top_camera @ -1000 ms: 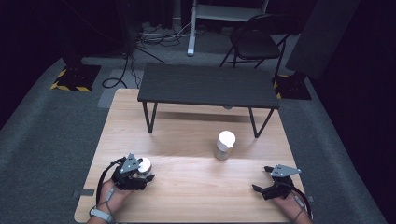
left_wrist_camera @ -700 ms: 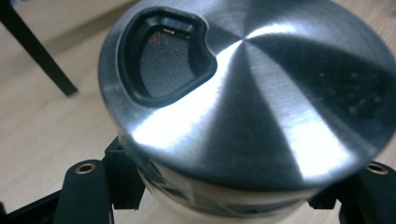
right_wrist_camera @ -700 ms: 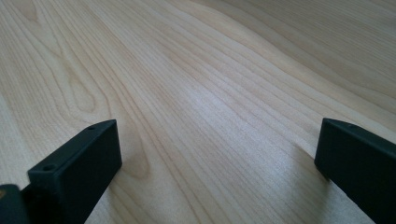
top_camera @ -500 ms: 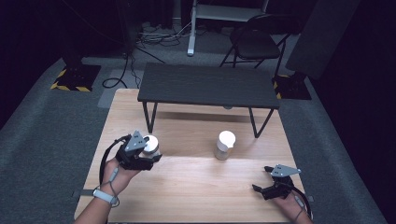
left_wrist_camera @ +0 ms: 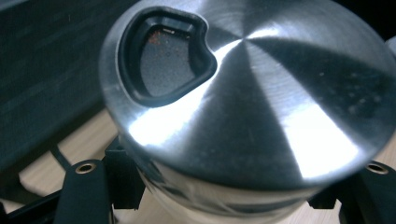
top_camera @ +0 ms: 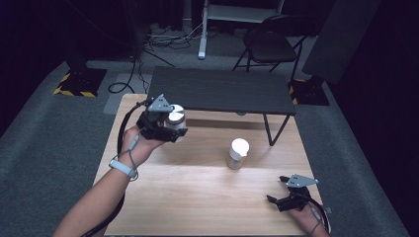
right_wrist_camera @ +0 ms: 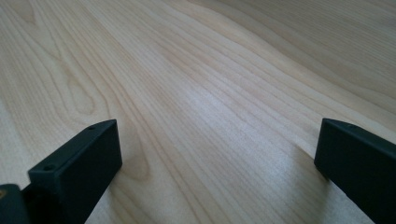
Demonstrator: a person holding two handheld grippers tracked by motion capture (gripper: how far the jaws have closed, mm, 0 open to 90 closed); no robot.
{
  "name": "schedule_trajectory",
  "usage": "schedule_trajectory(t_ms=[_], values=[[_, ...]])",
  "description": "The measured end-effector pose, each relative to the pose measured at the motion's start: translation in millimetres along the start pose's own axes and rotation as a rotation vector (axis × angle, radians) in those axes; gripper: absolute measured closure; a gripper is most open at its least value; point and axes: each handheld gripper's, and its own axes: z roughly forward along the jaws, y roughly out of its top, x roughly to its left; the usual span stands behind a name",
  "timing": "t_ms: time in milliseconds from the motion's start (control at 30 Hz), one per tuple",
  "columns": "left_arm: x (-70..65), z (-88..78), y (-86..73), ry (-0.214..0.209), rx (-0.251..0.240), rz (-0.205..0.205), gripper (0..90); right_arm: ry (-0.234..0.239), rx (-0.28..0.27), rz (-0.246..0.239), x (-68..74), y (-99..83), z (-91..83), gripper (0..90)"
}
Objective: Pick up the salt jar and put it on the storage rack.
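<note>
My left gripper (top_camera: pixel 172 127) is lifted above the wooden table (top_camera: pixel 197 197) at its far left and is shut on a glass shaker jar (top_camera: pixel 175 121) with a shiny metal lid. In the left gripper view that jar (left_wrist_camera: pixel 252 107) shows its lid up close, with a dark pouring hole on the upper left, and both black jaws press on its glass sides. A second jar (top_camera: pixel 238 153) with a bright lid stands upright near the table's middle. My right gripper (top_camera: pixel 272 200) rests low at the near right corner, open, with bare wood between its jaws (right_wrist_camera: pixel 210 140).
A low black table (top_camera: pixel 222 91) stands over the far edge of the wooden one, with a leg (top_camera: pixel 271 133) coming down close to the standing jar. A folding chair (top_camera: pixel 269 44) and cables lie on the grey floor beyond.
My left hand has risen and moved away toward the black table, carrying the jar off the wood. The right gripper and the standing jar have stayed put.
</note>
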Motion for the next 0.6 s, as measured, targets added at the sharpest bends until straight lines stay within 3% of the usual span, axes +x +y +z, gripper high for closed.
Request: schedule_trajectory(t_ms=[367,600], values=[[18.2,27.6,68.8,0.018,-0.012,0.027,30.9,-0.012,0.001,0.01,1.4,1.1,1.1,0.3],[26.8,60.0,96.6,0.08,-0.01,0.036,30.8,-0.016,0.001,0.014,2.0,1.6,1.5,0.3]])
